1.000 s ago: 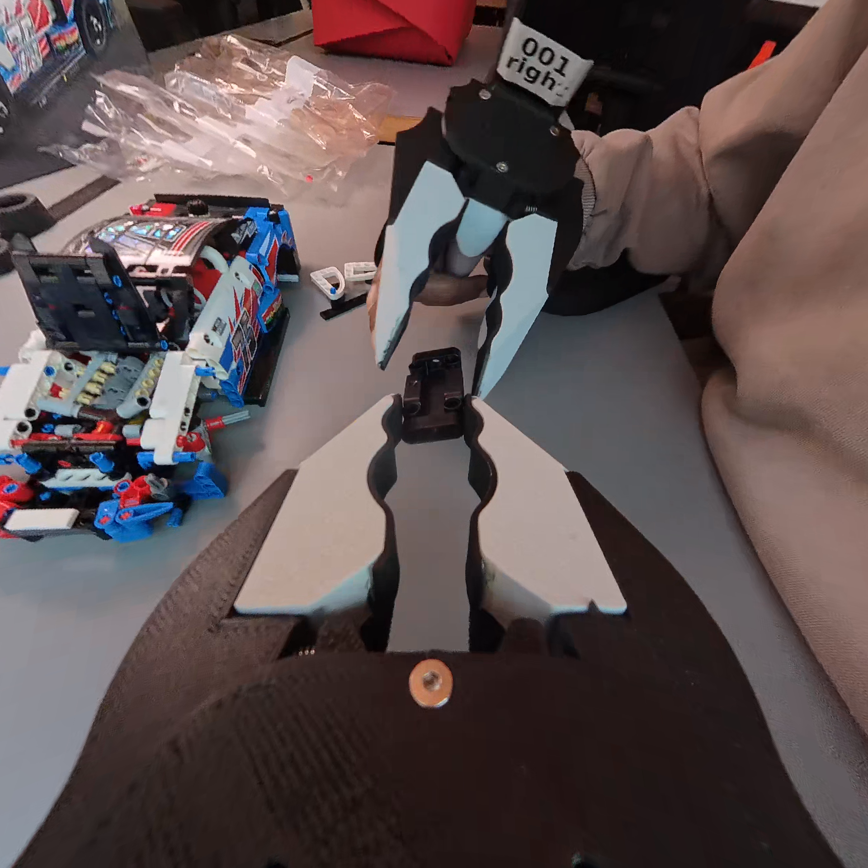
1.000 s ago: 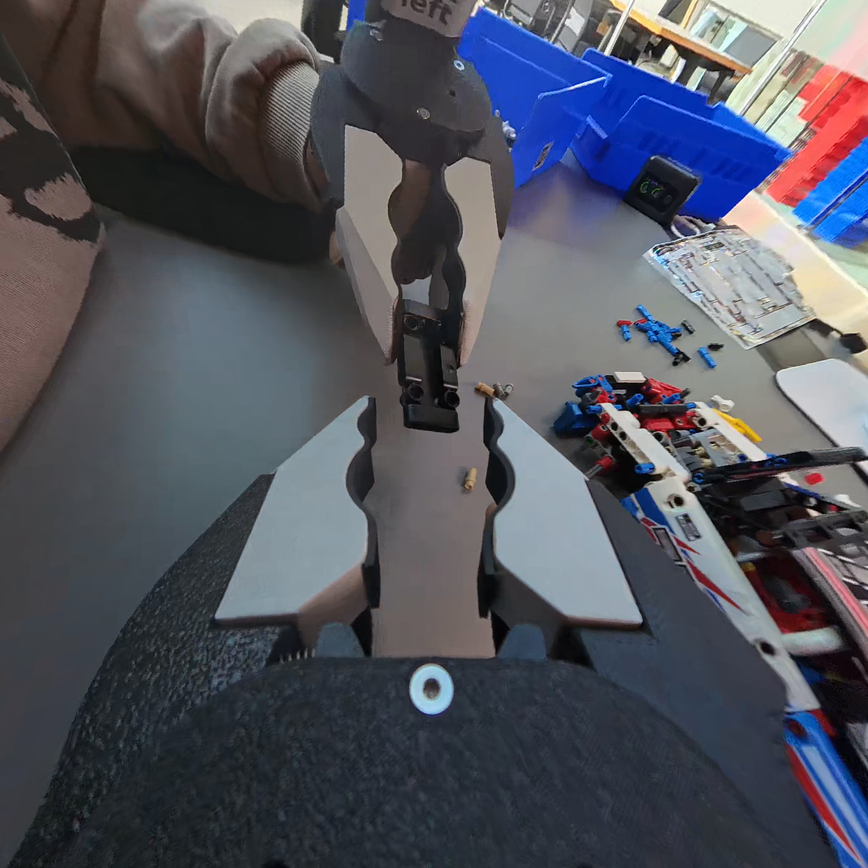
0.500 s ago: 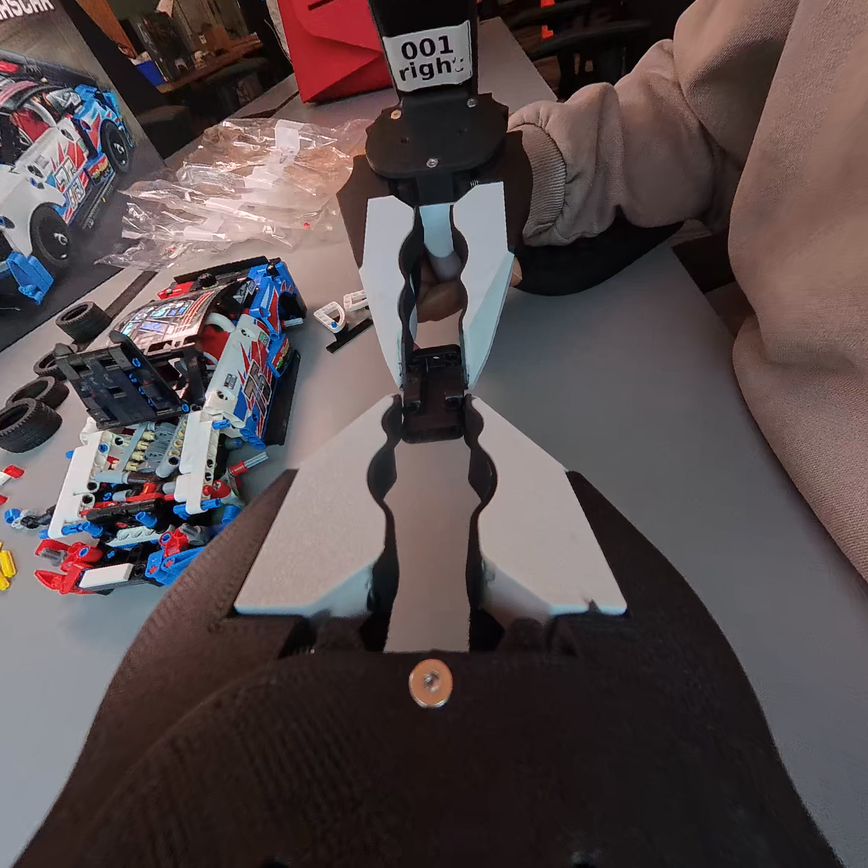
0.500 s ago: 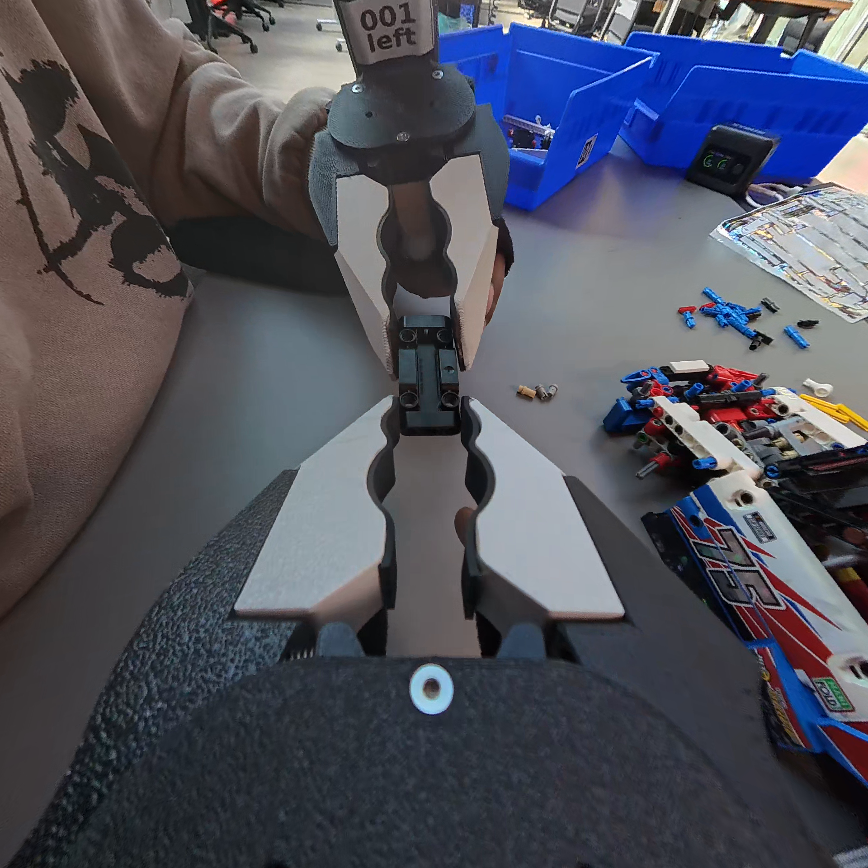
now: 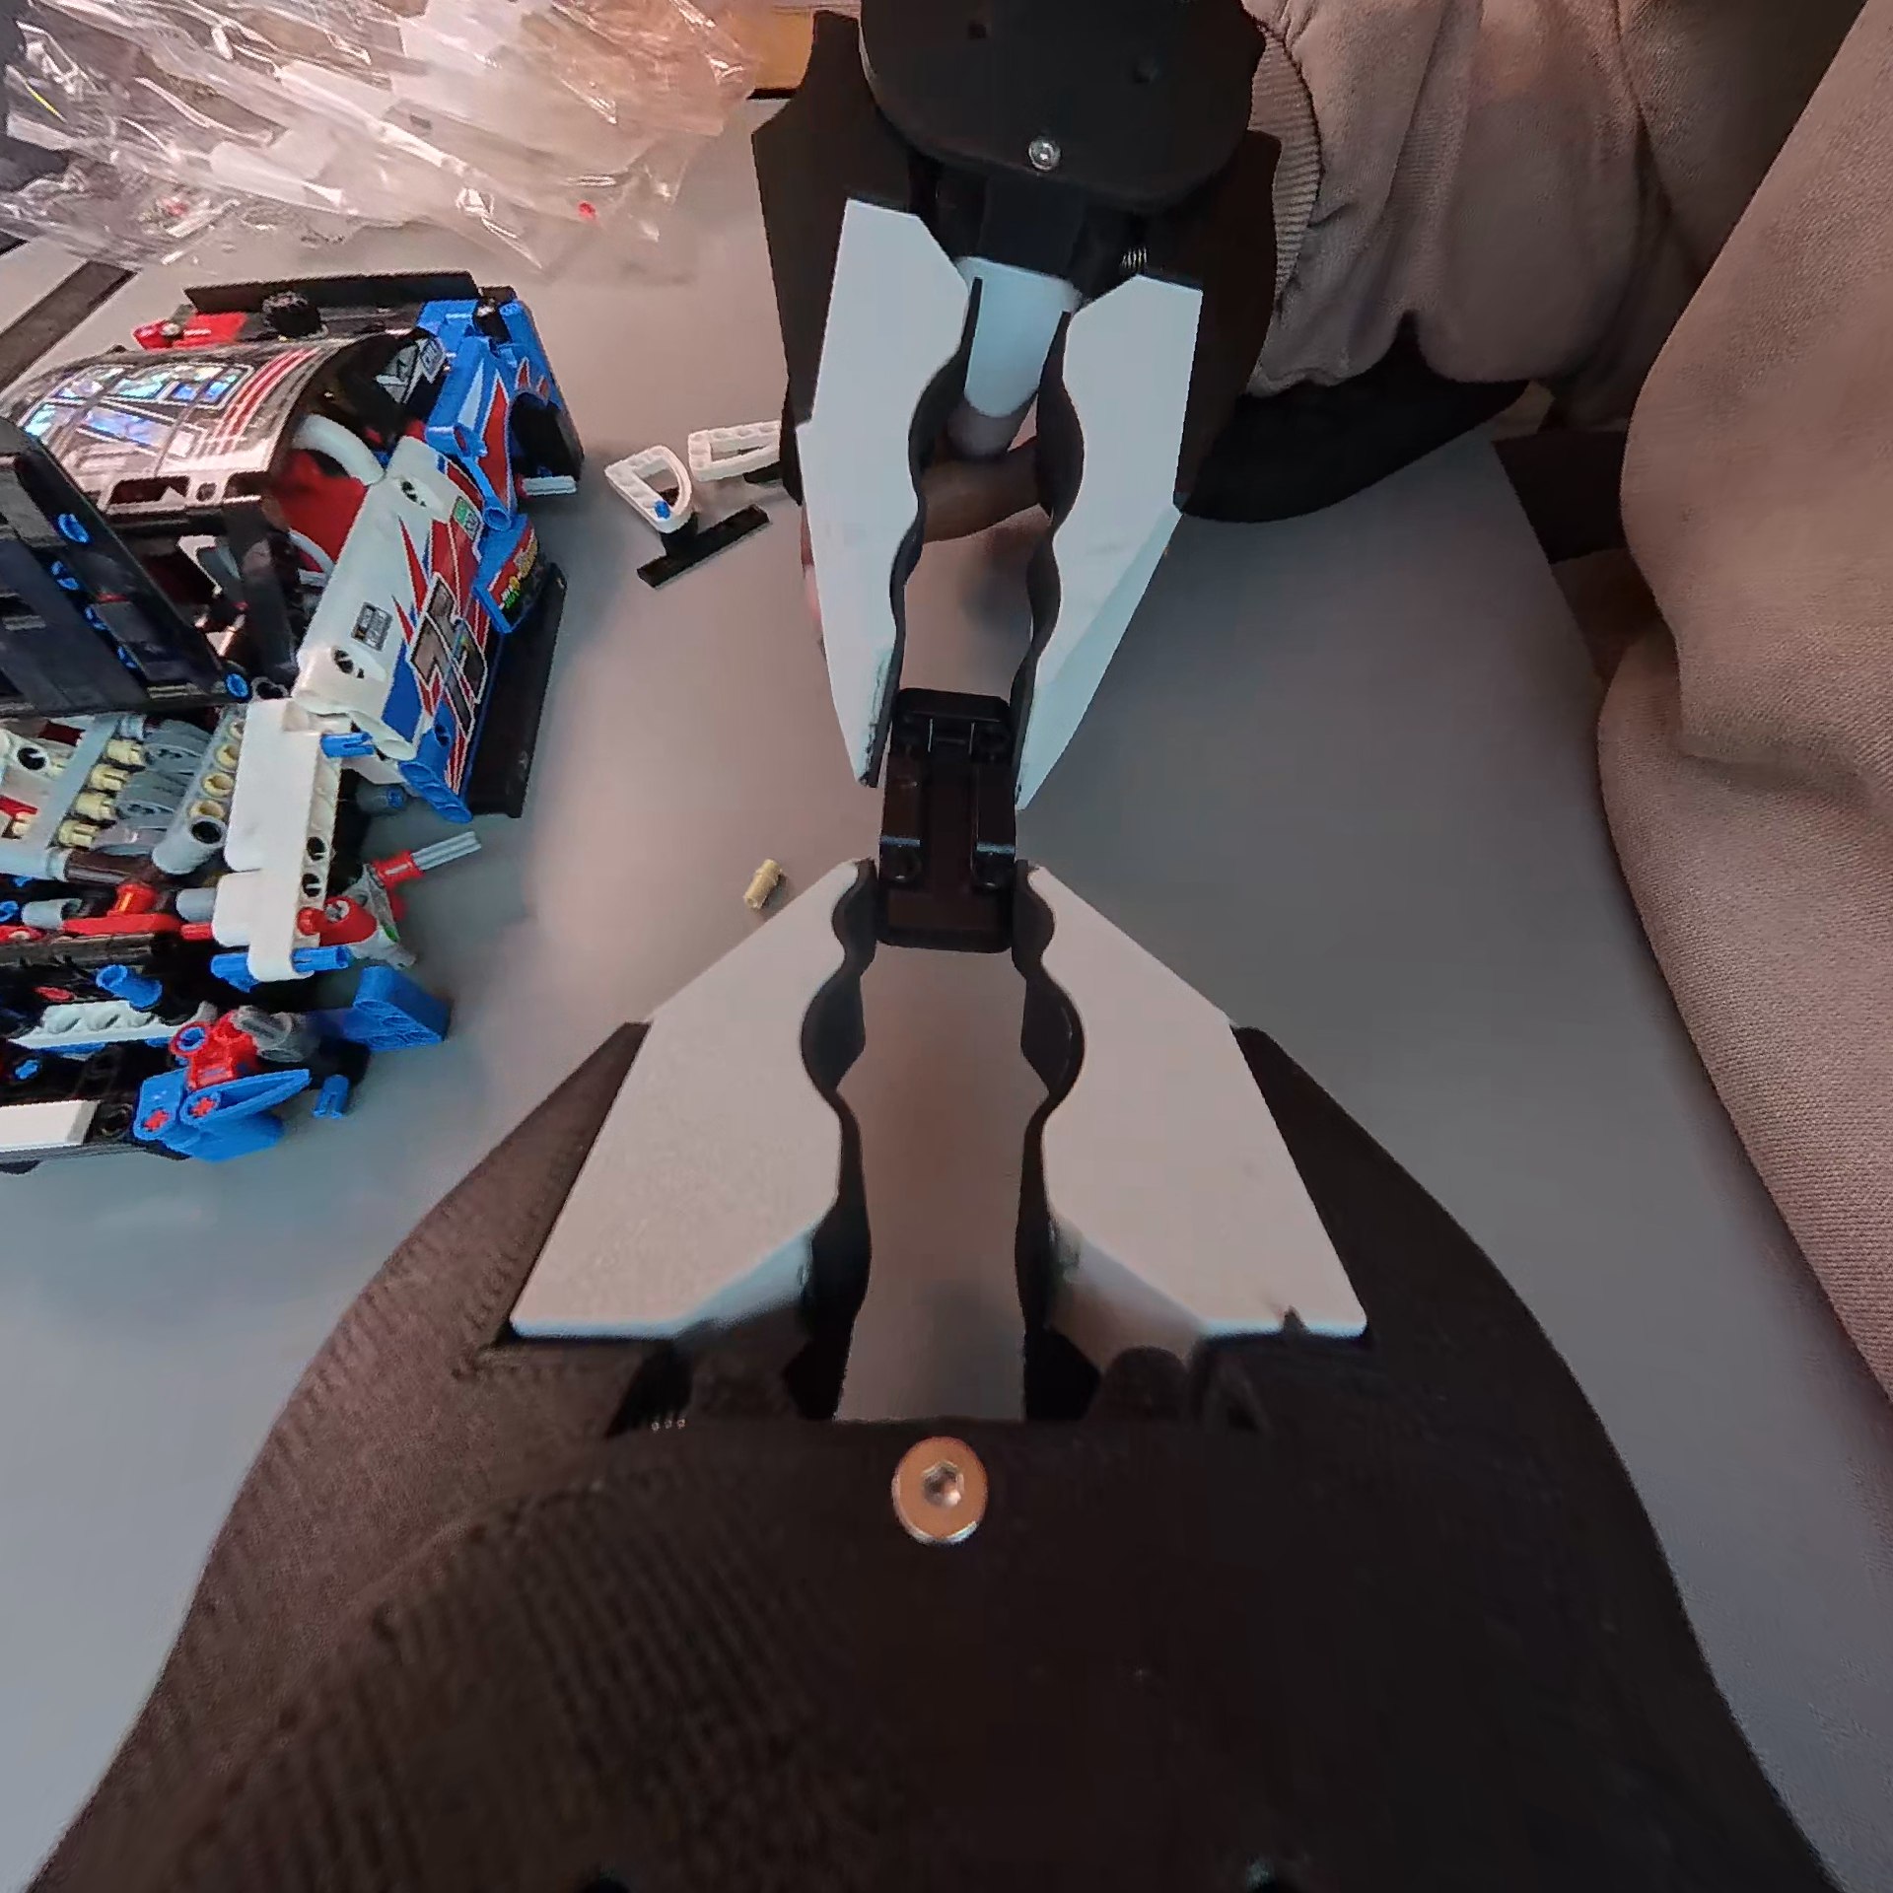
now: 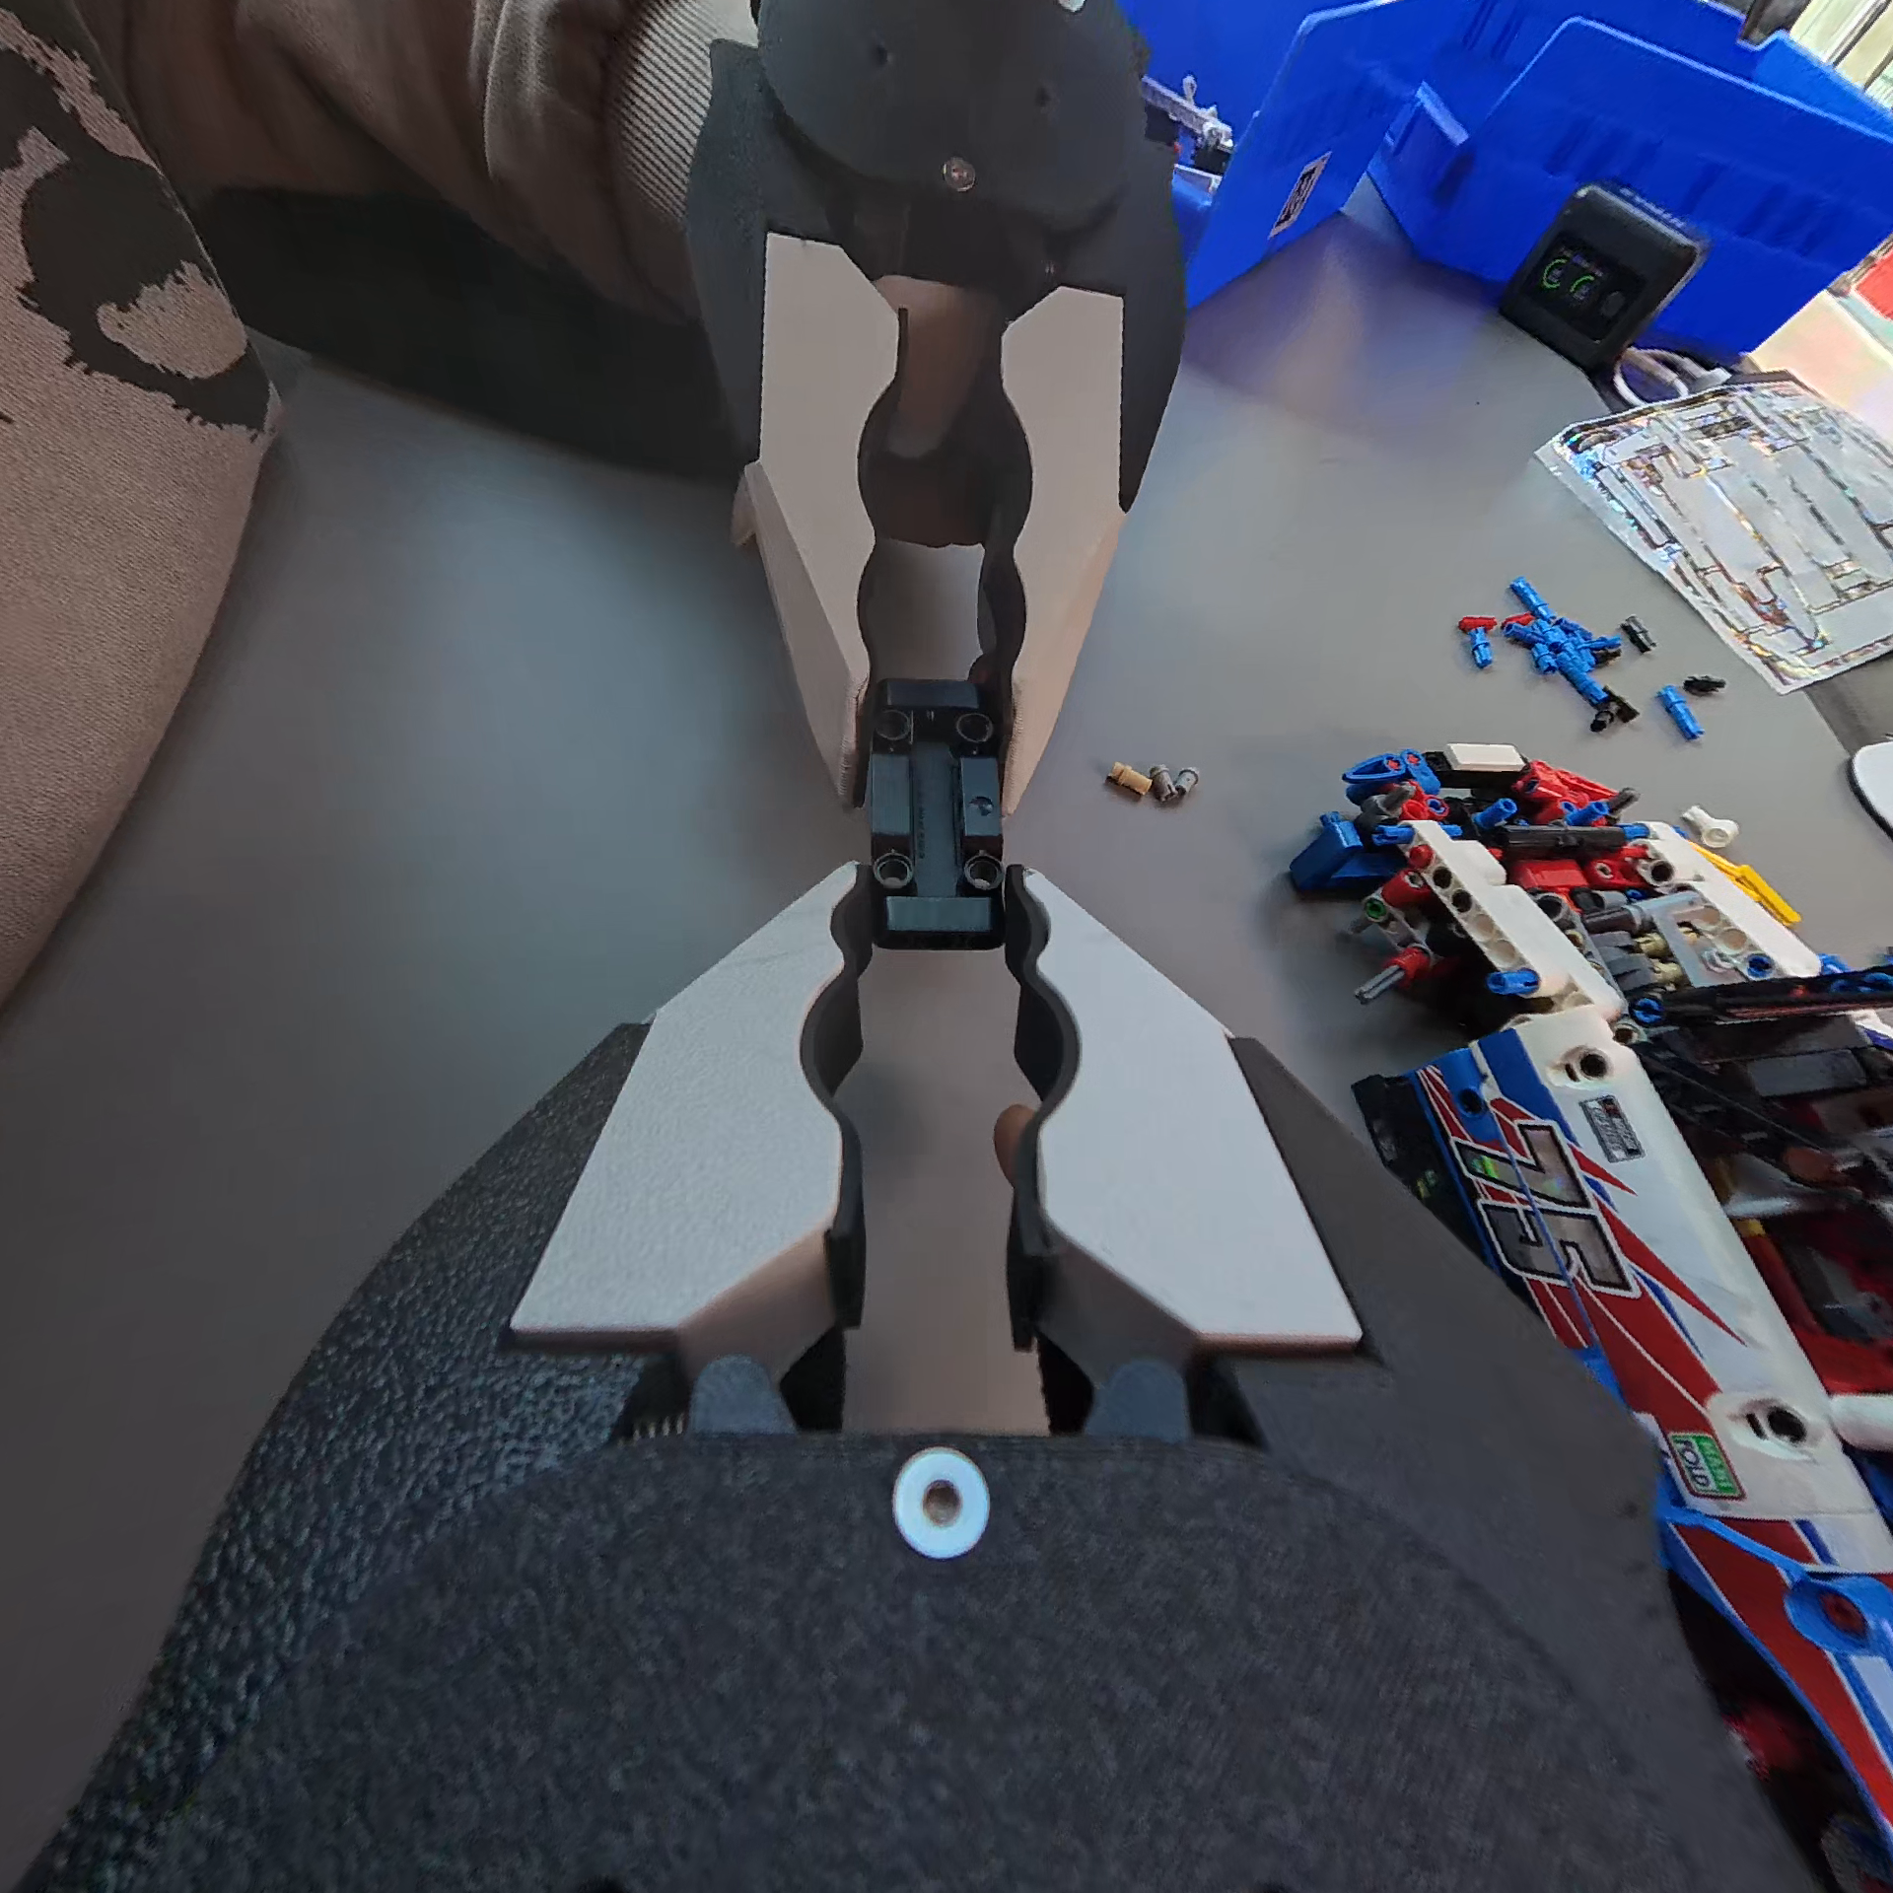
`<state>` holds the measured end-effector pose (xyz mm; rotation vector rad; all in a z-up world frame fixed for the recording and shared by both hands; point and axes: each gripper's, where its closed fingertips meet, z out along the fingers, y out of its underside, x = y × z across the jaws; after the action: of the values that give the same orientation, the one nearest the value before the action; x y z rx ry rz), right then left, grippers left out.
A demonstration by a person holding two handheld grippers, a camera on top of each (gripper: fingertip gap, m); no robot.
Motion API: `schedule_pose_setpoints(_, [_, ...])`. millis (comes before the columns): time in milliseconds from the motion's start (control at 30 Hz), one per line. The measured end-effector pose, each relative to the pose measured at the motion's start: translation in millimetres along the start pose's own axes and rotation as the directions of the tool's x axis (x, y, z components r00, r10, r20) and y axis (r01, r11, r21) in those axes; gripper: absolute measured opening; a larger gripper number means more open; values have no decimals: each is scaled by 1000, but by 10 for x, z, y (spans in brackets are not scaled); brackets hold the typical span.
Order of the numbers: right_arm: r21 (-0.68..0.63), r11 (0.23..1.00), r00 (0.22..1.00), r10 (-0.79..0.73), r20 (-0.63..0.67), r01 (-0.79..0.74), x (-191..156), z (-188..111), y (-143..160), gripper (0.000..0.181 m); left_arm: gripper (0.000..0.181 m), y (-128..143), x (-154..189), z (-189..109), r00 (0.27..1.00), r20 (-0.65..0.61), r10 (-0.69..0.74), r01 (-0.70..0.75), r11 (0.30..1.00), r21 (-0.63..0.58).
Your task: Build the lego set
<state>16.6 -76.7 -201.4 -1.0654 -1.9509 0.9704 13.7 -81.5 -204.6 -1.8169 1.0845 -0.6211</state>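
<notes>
A small black Lego frame piece [image 5: 944, 819] with pin holes hangs above the grey table, held at both ends. My left gripper [image 5: 944, 891] is shut on its near end in the left wrist view. My right gripper [image 5: 942, 763] faces it and is shut on the far end. In the right wrist view the same piece [image 6: 932, 819] sits between my right gripper [image 6: 932, 891] and the left gripper [image 6: 927, 779]. The half-built blue, white and red Lego car [image 5: 266, 656] lies on the table to the left; it also shows in the right wrist view [image 6: 1598, 1076].
Clear plastic bags [image 5: 338, 113] lie behind the car. A small tan pin [image 5: 763, 883] lies on the table by my left fingertip. Loose blue pins [image 6: 1567, 656], a sticker sheet [image 6: 1731, 533], tan and grey pins [image 6: 1152, 781] and blue bins [image 6: 1537, 154] are right. Sleeved arms border both views. My left and right fingertips are right by each other.
Both grippers stay shut on the black piece. The pair has dropped closer to the table and tilted down, so the car looms larger and the far gripper's label has left view.
</notes>
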Motion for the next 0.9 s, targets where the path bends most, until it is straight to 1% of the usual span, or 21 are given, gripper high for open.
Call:
schedule_pose_setpoints(167, [-47,999,1000,-7,4,8,-23,46,82,22,24,144,-4,45,999,14,39,-38,995,-87])
schedule_pose_setpoints(233, [-69,998,1000,7,5,-6,-19,55,120,22,24,223,-22,60,997,31,70,-65,989,-136])
schedule_pose_setpoints(300, [-83,996,999,35,10,-34,-6,48,145,26,24,305,-30,70,997,32,66,-59,981,-186])
schedule_pose_setpoints(400, [-67,992,994,111,17,-109,39,9,123,33,24,346,-42,63,999,35,40,-32,977,-209])
schedule_pose_setpoints(533, [-18,981,981,196,16,-196,132,-58,73,35,24,376,-67,44,998,52,42,-29,971,-235])
schedule_pose_setpoints(700, [66,968,969,246,-38,-243,290,-119,5,35,24,377,-53,43,998,48,48,-35,970,-239])
schedule_pose_setpoints(767, [101,962,963,262,-58,-255,341,-136,-31,36,29,373,-70,41,998,53,34,-21,973,-231])
schedule_pose_setpoints(833, [139,955,956,277,-96,-263,420,-159,-67,42,37,315,-88,30,999,54,-3,14,982,-190])
schedule_pose_setpoints(900, [174,946,948,296,-115,-274,476,-185,-101,42,44,182,-141,-9,996,68,-52,59,993,-103])
